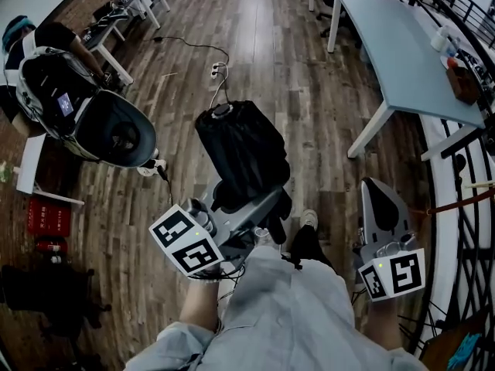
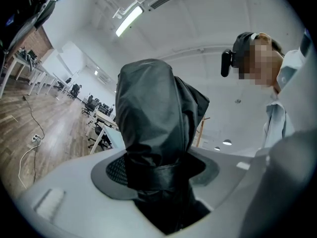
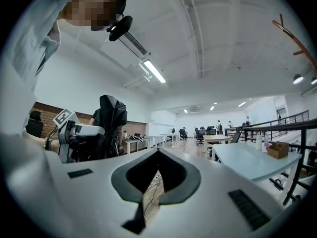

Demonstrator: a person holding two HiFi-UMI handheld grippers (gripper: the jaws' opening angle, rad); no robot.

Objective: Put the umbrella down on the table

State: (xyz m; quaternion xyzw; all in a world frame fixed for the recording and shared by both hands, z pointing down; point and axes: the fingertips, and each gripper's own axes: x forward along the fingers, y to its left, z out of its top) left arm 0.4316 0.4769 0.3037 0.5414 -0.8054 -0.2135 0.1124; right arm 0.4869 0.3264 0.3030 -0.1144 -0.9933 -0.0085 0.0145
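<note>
You have one folded black umbrella [image 1: 241, 147], clamped upright in the jaws of your left gripper [image 1: 267, 199] above the wooden floor [image 1: 309, 114]. Your right gripper [image 1: 381, 195] is closed and holds nothing. One pale table [image 1: 402, 60] stands to the right, well apart.

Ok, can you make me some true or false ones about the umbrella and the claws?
1. The left claw is gripping the black folded fabric umbrella. True.
2. The umbrella lies on the pale blue table. False: it is held up over the wooden plank floor, away from the table.
3. The right claw holds a bottle. False: nothing is between its jaws.
4. The floor is made of wooden planks. True.
</note>
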